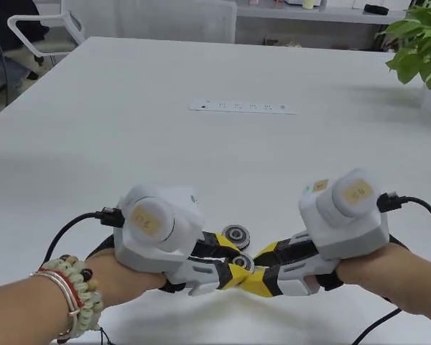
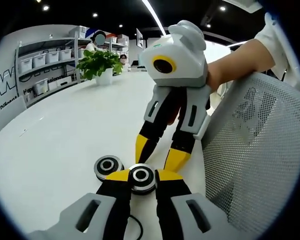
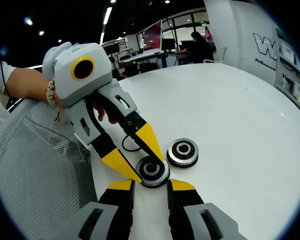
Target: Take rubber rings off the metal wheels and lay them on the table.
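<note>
My left gripper (image 2: 142,175) pinches a metal wheel (image 2: 142,180) on the table (image 1: 201,72). My right gripper (image 3: 152,187), jaws spread, faces that wheel, with a second wheel (image 3: 183,152) beside it.

Landmark is the gripped wheel (image 1: 243,264), sitting between the jaws of the left gripper (image 1: 237,264), which reaches in from its left. Just right of it is the right gripper (image 1: 255,272). Just behind it, apart, the second wheel (image 1: 236,234) lies on the table (image 1: 129,129). Well behind it is the power strip (image 1: 243,107). Far behind-right is the plant (image 1: 420,43), far behind-left the chair (image 1: 43,29).
</note>
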Motion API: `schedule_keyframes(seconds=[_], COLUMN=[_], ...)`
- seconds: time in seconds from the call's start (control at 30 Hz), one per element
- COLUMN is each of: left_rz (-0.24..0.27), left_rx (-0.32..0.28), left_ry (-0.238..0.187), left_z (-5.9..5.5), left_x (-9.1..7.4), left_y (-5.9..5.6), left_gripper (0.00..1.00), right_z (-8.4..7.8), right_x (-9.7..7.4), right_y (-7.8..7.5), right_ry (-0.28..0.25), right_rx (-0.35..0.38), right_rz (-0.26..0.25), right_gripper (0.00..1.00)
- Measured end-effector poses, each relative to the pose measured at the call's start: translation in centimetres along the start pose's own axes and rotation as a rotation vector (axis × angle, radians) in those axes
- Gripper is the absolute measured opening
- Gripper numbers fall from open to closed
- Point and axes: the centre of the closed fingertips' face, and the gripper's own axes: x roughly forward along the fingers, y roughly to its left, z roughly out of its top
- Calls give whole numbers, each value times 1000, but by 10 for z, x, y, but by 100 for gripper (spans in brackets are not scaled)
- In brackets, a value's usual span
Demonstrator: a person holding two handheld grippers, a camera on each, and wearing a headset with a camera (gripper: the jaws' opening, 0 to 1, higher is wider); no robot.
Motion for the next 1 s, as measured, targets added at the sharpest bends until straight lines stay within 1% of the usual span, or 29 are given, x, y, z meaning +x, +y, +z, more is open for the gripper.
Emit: schedule_keyframes(seconds=[0.17, 0.23, 0.27, 0.47, 0.5, 0.67, 0.73, 0.77, 0.8, 0.83, 0.87, 0.9, 0.93, 1.0], left_rz=[3, 1, 1, 5, 8, 6, 6, 6, 6, 6, 6, 6, 6, 6], left_rx=[-3, -8, -7, -7, -9, -5, -2, -1, -1, 0, -1, -1, -1, -2], left_ry=[-2, -1, -1, -1, -1, 0, 0, 0, -1, -2, -3, -6, -7, -9], left_z=[0, 0, 0, -1, -1, -2, -2, -2, -2, -2, -2, -2, -2, -2], left_x=[0, 0, 0, 0, 0, 0, 0, 0, 0, 0, 0, 0, 0, 0], left_y=[1, 1, 1, 2, 3, 3, 4, 4, 4, 4, 4, 4, 4, 4], left_gripper=[12, 11, 11, 10, 8, 8, 8, 8, 8, 8, 8, 8, 8, 8], right_z=[-1, -3, -5, -5, -4, -4, -4, -3, -1, 1, 2, 3, 3, 4], right_x=[0, 0, 0, 0, 0, -1, -1, -1, 0, 0, 0, 1, 2, 5], right_y=[-1, -3, -2, -2, -2, -2, -2, -2, -1, -2, -3, -4, -3, 1], right_ry=[4, 14, 24, 26, 26, 23, 22, 14, 5, -3, -8, -10, -5, -7], right_rx=[-17, -23, -23, -53, -54, -38, -36, -16, 17, 23, 15, -4, -12, -23], right_rz=[-9, -18, -12, -15, -15, -11, -14, -14, -8, -10, -17, -33, -37, -24], right_gripper=[21, 18, 18, 17, 17, 16, 16, 18, 22, 28, 31, 32, 29, 25])
